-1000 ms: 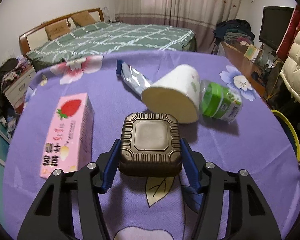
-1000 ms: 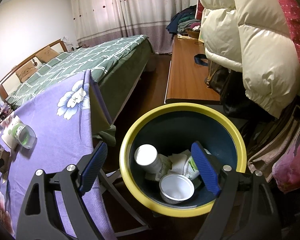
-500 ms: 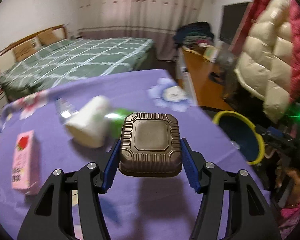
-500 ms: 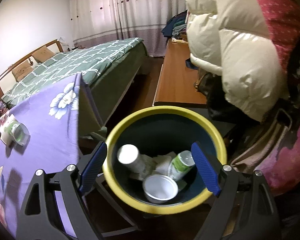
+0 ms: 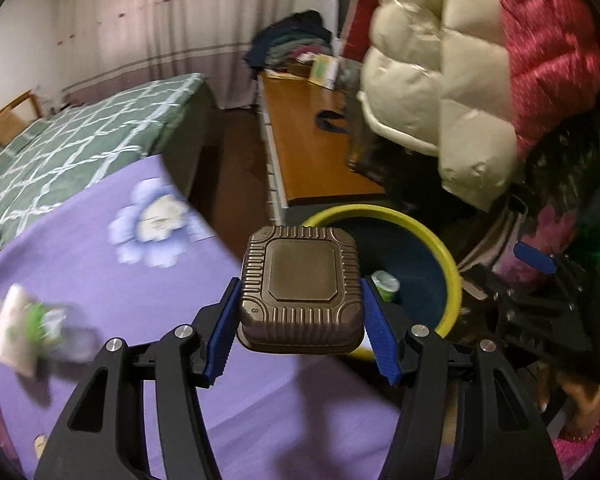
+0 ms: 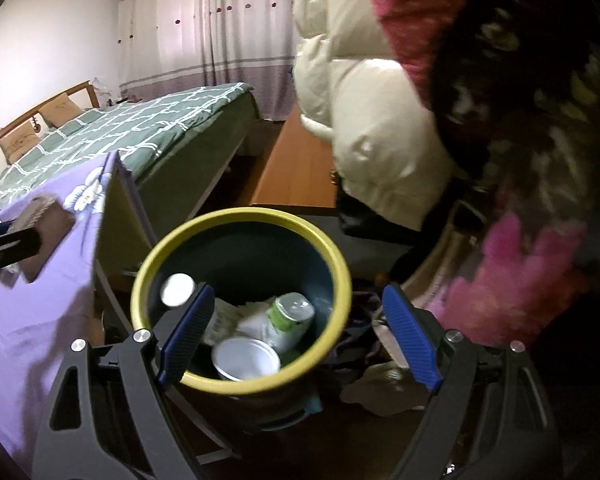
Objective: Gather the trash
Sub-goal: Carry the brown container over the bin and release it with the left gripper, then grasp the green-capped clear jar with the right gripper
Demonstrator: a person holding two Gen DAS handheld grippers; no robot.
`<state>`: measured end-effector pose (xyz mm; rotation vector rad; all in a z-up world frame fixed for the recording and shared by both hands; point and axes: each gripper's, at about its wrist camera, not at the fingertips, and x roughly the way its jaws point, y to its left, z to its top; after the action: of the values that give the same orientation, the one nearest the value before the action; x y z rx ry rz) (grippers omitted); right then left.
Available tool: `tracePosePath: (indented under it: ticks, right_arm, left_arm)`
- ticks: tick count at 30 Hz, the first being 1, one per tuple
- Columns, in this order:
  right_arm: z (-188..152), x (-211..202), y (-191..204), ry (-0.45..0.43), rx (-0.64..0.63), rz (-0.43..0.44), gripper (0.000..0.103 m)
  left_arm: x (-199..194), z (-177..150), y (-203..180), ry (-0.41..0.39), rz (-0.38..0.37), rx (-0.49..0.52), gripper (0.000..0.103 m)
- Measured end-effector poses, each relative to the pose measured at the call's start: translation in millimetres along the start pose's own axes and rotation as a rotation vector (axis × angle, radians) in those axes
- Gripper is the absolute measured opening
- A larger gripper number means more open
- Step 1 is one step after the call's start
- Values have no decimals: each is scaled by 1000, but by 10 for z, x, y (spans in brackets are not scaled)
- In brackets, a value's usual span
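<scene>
A brown ribbed plastic food tray (image 5: 300, 286) sits bottom-up between the blue pads of my left gripper (image 5: 300, 320), which is shut on it above the edge of the purple floral table (image 5: 100, 280). Just beyond it stands the yellow-rimmed dark bin (image 5: 448, 264) on the floor. In the right wrist view my right gripper (image 6: 296, 336) stands open and empty above that bin (image 6: 240, 216), which holds a green-labelled bottle (image 6: 290, 314), a white cup (image 6: 246, 360) and crumpled paper. The left gripper (image 6: 8, 244) with the tray shows blurred at the left edge.
A blurred white roll and green bottle (image 5: 24, 320) lie on the table at the left. A green checked bed (image 5: 80, 140) stands behind, a wooden bench (image 5: 312, 152) beyond the bin. Puffy cream and red jackets (image 5: 460, 80) hang at the right. A hand with a pink cuff (image 5: 576, 404) holds the right gripper.
My left gripper has swung right with the tray, from over the table's middle to its edge by the bin. The right gripper has drifted right, so the bin sits further left in its view.
</scene>
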<state>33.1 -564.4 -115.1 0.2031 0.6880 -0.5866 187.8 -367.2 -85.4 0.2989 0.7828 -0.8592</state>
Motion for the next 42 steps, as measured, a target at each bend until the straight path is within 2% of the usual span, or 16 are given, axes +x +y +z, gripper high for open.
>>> tracePosePath:
  ticks: [8,9,10,11,16,22,29,32,38,42]
  right_arm:
    - [-76,-9,-205,20,11,-6,82]
    - [-84,-2,-228,23,15,-6,82]
    - [-90,8,-240,25,17,-7,82]
    - [-88,13,-248,28,19,-7,82]
    - [-114,49,-206,40,18,9,82]
    - [-106,78,-2,46,-2,48,82]
    - [-43,46,397,44,-53,90,82]
    - [25,15,688,40,-95,120,82]
    - [167,-68,1338,29,-162,207,82]
    - [225,-136,1838,25,-207,267,82]
  left_arm:
    - [481,250,-540,35,-40,71,60]
    - [535,274,-574,39,-39,72,62]
    - [573,294,-591,39,-30,68,79]
    - [577,300,-588,28,-21,62,89]
    - [408,273,-429,-8,-2,34,89]
    - [-101,-22,137,-72,56,-67,89]
    - [-758,-584,975,-129,187,-204,89]
    - [-1081,-860,1343,-171,268,-260,89]
    - [-1521,-1294,1934,-236,449,-307,91]
    - [-1718,-1547,2316,-250,498,-347,91]
